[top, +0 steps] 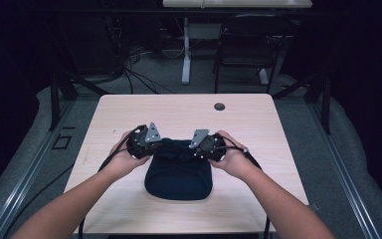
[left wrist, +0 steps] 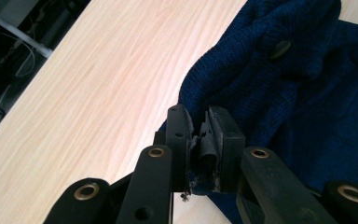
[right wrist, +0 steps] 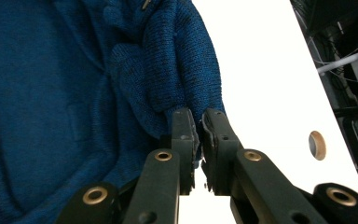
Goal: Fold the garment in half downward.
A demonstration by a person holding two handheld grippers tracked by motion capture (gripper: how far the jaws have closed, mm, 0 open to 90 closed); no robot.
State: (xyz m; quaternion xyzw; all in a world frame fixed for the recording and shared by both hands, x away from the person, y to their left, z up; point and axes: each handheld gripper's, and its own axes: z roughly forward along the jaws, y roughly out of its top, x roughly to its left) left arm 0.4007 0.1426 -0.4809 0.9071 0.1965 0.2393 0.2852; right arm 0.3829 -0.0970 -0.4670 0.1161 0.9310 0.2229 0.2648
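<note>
I had the left gripper (top: 148, 141) and right gripper (top: 202, 144) each pinched on a far corner of the navy knitted cardigan (top: 179, 174), which lay mid-table (top: 129, 107), its bulk trailing toward me.

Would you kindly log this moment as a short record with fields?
surface: light wooden table, grommet hole near its far edge
item: dark blue knitted garment, folded, with a button
left gripper: shut on the garment's far edge
right gripper: shut on the same edge
hands: left hand, right hand, one each side of the garment
</note>
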